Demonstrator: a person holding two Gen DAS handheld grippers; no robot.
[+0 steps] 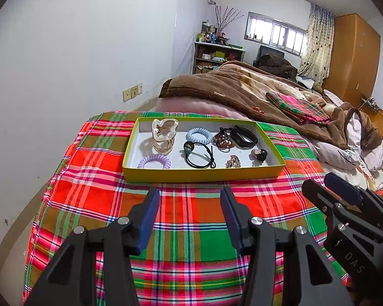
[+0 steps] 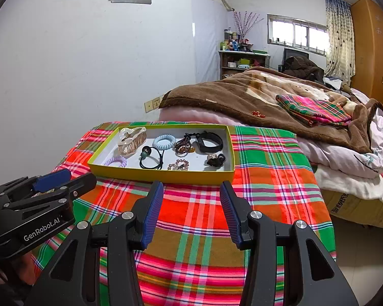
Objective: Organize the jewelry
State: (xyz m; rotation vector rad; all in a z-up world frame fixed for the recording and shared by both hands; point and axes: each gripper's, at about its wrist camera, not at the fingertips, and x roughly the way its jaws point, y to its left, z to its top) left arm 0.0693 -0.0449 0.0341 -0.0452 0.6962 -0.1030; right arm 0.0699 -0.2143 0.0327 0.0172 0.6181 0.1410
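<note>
A shallow yellow-green tray (image 1: 204,174) (image 2: 163,176) sits on a plaid cloth. In it lie a translucent hair claw (image 1: 164,134) (image 2: 131,140), a light blue coil tie (image 1: 199,135) (image 2: 163,142), a purple coil tie (image 1: 154,162) (image 2: 115,162), a black elastic with beads (image 1: 200,156) (image 2: 152,159), a beaded bracelet (image 1: 223,139) (image 2: 182,145), a black band (image 1: 243,136) (image 2: 212,141) and small pieces. My left gripper (image 1: 190,214) is open and empty, short of the tray. My right gripper (image 2: 191,211) is open and empty, beside it.
The plaid cloth (image 1: 191,229) (image 2: 204,204) covers a raised surface against a white wall. A bed with a brown blanket (image 1: 242,89) (image 2: 255,94) and a folded plaid cloth (image 1: 298,108) (image 2: 316,109) lies behind and to the right. A small red item (image 2: 258,114) rests on the blanket.
</note>
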